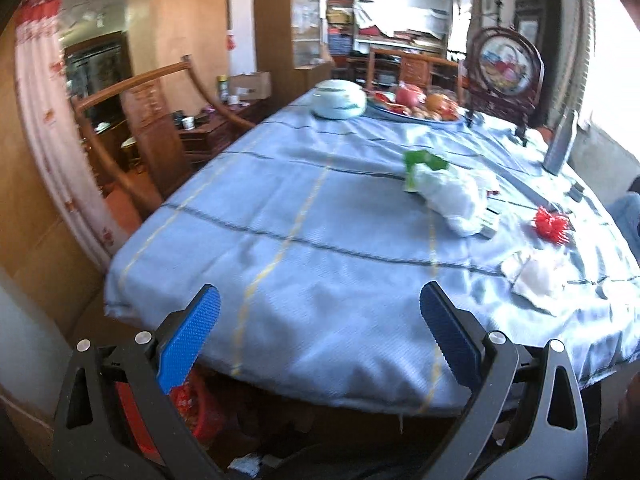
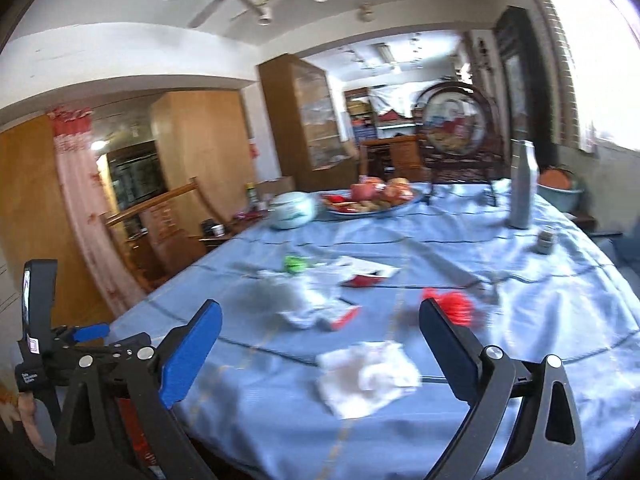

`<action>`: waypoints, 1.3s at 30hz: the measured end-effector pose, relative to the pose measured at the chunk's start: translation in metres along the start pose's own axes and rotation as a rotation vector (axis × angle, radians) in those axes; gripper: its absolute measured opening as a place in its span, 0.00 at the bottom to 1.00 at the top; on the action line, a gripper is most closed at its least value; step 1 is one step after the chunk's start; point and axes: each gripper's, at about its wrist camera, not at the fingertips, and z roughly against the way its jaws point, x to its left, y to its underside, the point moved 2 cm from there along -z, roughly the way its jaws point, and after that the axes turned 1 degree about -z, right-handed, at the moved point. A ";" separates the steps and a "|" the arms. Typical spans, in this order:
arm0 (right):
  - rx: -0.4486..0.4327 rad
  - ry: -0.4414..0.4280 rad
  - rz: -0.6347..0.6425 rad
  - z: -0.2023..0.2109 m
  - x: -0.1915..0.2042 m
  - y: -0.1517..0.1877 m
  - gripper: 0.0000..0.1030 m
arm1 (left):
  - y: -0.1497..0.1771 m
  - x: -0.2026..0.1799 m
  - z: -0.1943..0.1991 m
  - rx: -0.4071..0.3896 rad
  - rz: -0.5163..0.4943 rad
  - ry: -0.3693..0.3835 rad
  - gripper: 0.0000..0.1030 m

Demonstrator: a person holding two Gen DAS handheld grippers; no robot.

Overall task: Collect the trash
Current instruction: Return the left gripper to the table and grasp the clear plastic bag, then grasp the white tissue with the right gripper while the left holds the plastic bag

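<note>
Both the left gripper [image 1: 320, 312] and the right gripper [image 2: 320, 328] hang with jaws spread, empty. A crumpled white tissue [image 2: 370, 376] lies nearest on the blue tablecloth [image 2: 520, 280]; a red wrapper [image 2: 454, 306] is partly hidden behind a finger; blurred white scraps [image 2: 304, 316], then a fruit plate [image 2: 372, 200] beyond.

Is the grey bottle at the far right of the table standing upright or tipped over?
Upright. The grey bottle stands on its base on the blue tablecloth, neck pointing up.

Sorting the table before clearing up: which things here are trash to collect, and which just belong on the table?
Trash:
crumpled tissue
red wrapper
green wrapper
white plastic wad

Staying:
fruit plate
lidded pot
grey bottle
round screen
</note>
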 end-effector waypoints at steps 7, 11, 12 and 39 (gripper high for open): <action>0.014 0.132 -0.077 -0.020 -0.053 0.004 0.94 | -0.023 -0.046 -0.040 0.044 -0.063 0.085 0.93; 0.038 0.161 -0.107 -0.031 -0.069 0.008 0.94 | -0.037 -0.072 -0.064 0.063 -0.095 0.128 0.93; 0.045 0.165 -0.110 -0.035 -0.073 0.009 0.94 | -0.040 -0.078 -0.070 0.072 -0.102 0.143 0.93; 0.143 0.185 -0.171 -0.073 -0.106 0.018 0.94 | -0.076 -0.102 -0.123 0.102 -0.043 0.322 0.27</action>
